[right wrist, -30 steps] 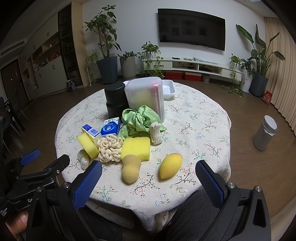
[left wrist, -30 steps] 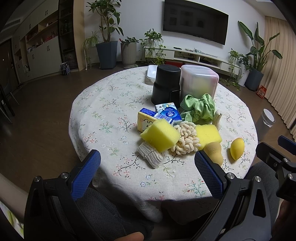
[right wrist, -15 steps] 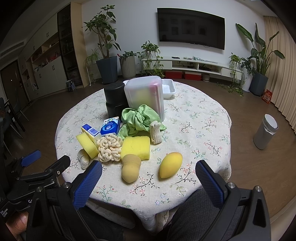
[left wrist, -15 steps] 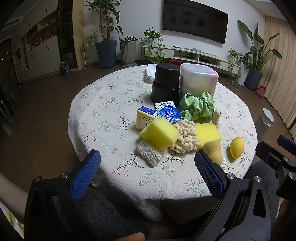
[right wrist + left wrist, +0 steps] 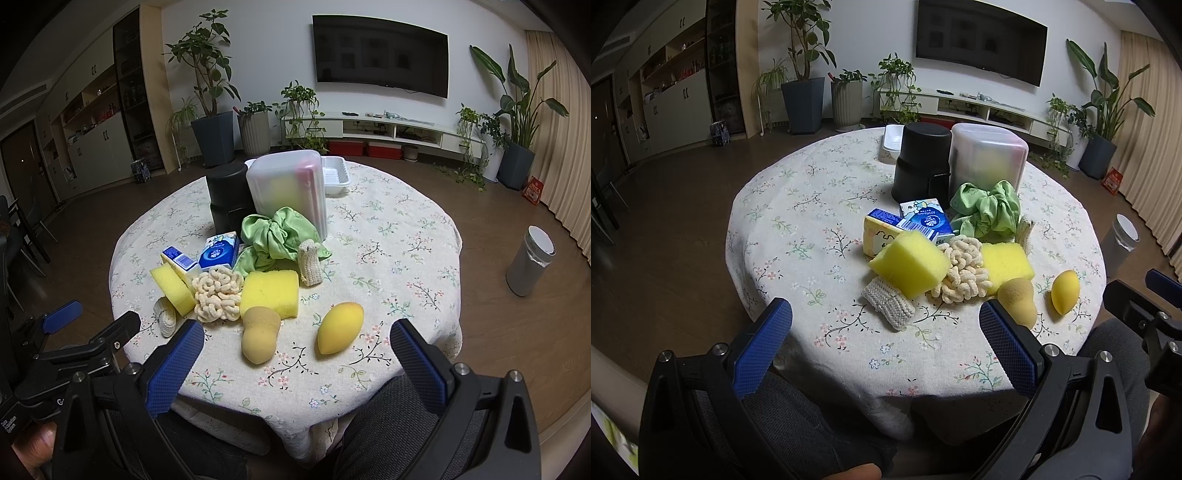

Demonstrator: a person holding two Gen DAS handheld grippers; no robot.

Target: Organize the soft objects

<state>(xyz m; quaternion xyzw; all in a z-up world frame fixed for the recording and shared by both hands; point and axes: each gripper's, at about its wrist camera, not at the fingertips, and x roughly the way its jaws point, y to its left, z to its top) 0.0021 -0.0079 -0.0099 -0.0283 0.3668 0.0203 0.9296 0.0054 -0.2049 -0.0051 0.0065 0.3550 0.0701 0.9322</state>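
Observation:
A pile of soft things lies on the round table (image 5: 798,221): two yellow sponges (image 5: 910,267) (image 5: 269,291), a cream looped scrubber (image 5: 218,293), a green cloth scrunchie (image 5: 275,236), two knitted pieces (image 5: 888,302) (image 5: 309,262), a tan gourd-shaped puff (image 5: 258,338) and a yellow egg-shaped puff (image 5: 340,326). My left gripper (image 5: 884,345) is open and empty, held before the table's near edge. My right gripper (image 5: 295,360) is open and empty, just short of the two puffs.
A frosted lidded box (image 5: 288,188), a black canister (image 5: 229,197) and a white tray (image 5: 334,175) stand at the back. Two small blue cartons (image 5: 218,251) lie by the pile. A grey bin (image 5: 530,266) stands on the floor at right.
Both grippers have edged slightly forward toward the table. Nothing on the table has moved.

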